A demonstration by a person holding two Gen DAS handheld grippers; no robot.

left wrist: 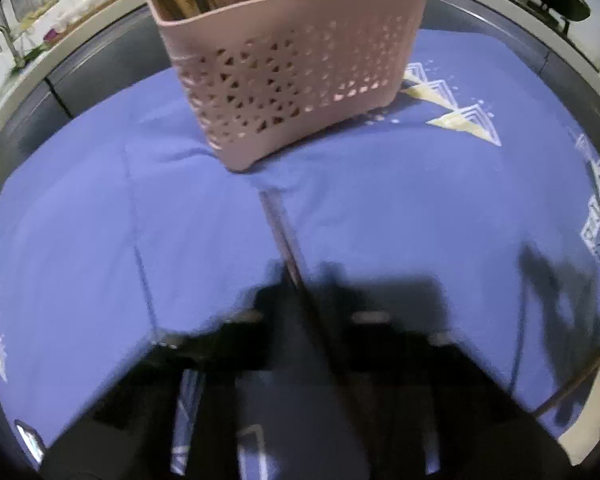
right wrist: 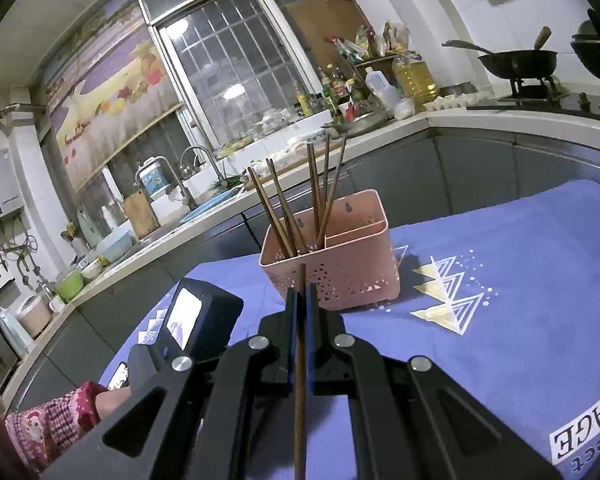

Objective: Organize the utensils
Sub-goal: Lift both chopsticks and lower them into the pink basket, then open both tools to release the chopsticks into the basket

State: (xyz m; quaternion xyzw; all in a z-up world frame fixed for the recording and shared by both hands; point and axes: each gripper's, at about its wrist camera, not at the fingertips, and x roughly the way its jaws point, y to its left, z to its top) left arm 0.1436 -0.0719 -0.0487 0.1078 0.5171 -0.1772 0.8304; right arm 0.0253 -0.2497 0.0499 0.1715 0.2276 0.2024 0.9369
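Ahead: I see the pink perforated plastic basket (right wrist: 340, 264) blocking the centre.
Basket top: brown wooden chopsticks (right wrist: 284, 212) crowd its left compartment.
Right: open blue patterned cloth (right wrist: 520, 240).

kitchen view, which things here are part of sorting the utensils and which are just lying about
Part of the job:
- pink basket
- chopsticks in it
- chopstick in the right tool
- chopstick in the left tool

Lying about:
- wok
- oil bottle
- tap
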